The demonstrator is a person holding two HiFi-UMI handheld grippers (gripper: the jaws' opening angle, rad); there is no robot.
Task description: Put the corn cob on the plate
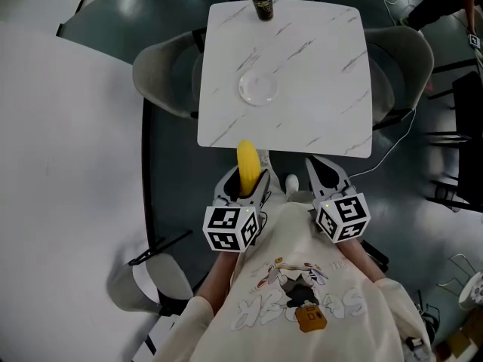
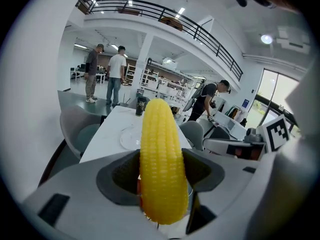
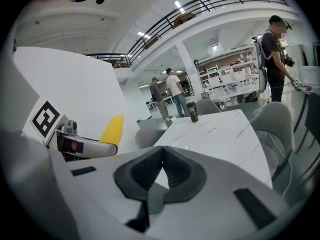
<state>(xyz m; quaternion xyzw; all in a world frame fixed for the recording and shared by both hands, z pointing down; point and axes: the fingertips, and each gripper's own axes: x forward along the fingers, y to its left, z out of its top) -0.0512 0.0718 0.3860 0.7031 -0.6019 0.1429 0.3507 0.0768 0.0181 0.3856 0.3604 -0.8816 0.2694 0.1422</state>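
Note:
My left gripper point(image 1: 245, 181) is shut on a yellow corn cob point(image 1: 247, 167), which stands out past the jaws toward the table's near edge. The cob point(image 2: 161, 164) fills the middle of the left gripper view, clamped between the dark pads. A clear glass plate point(image 1: 258, 89) lies near the middle of the white marble table point(image 1: 317, 66), well ahead of the cob; the plate point(image 2: 131, 138) shows behind the cob. My right gripper point(image 1: 327, 173) hangs beside the left, short of the table, shut with nothing held; its jaws point(image 3: 161, 170) meet at the tips. The cob point(image 3: 112, 130) shows at left there.
A dark cup point(image 1: 262, 1) stands at the table's far edge. Grey chairs point(image 1: 162, 74) flank the table on the left and right point(image 1: 404, 59). Cables trail on the dark floor at right. Several people stand in the background hall.

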